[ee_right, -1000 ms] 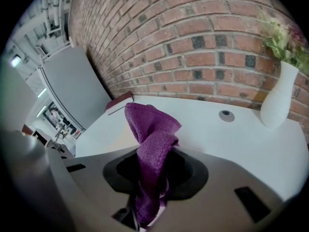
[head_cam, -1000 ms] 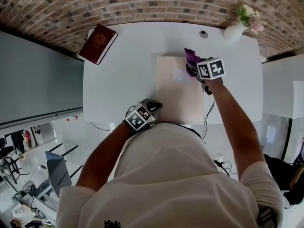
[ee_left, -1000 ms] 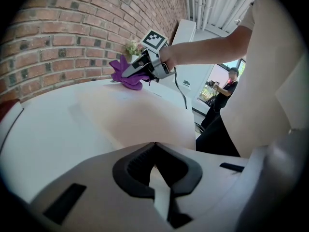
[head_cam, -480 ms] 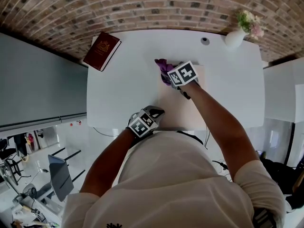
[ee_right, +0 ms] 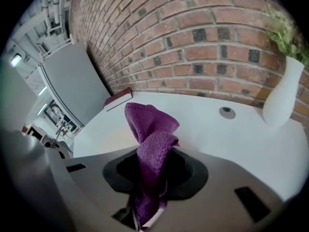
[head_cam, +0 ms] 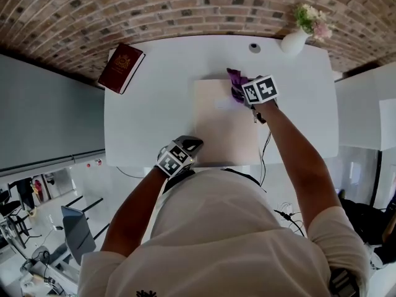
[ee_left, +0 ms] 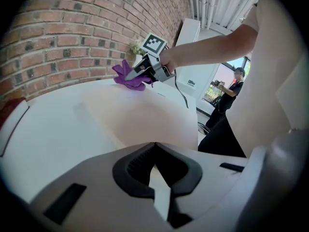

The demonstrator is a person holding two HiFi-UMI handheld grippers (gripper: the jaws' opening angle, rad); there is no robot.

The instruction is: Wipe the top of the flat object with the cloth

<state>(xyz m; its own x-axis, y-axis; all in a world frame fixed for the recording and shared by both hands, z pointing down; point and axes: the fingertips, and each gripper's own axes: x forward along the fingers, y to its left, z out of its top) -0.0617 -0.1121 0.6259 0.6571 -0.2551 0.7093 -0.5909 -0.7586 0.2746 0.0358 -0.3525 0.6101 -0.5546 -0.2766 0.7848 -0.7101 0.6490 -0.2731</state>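
— White table [head_cam: 148,116] below brick wall [head_cam: 185,5]. Pale board [head_cam: 223,129] lies flat on it, near the front edge. Noted?
— Noted. Where's the cloth [head_cam: 236,79]?
— Purple, at the board's far edge, right of middle. Right gripper [head_cam: 246,93] has it: jaws clamped on the lower folds, the rest bunched up ahead of them. Arm stretched across the board.
— Contact with the board?
— Left gripper view shows the cloth's underside down at the surface.
— Left gripper [head_cam: 185,146]?
— By the board's near left corner, at the table's front edge. Jaws closed together, nothing between them.
— Anything else?
— Red book [head_cam: 121,67] at far left corner, vase [head_cam: 292,42] with flowers at far right, both well apart from the board.
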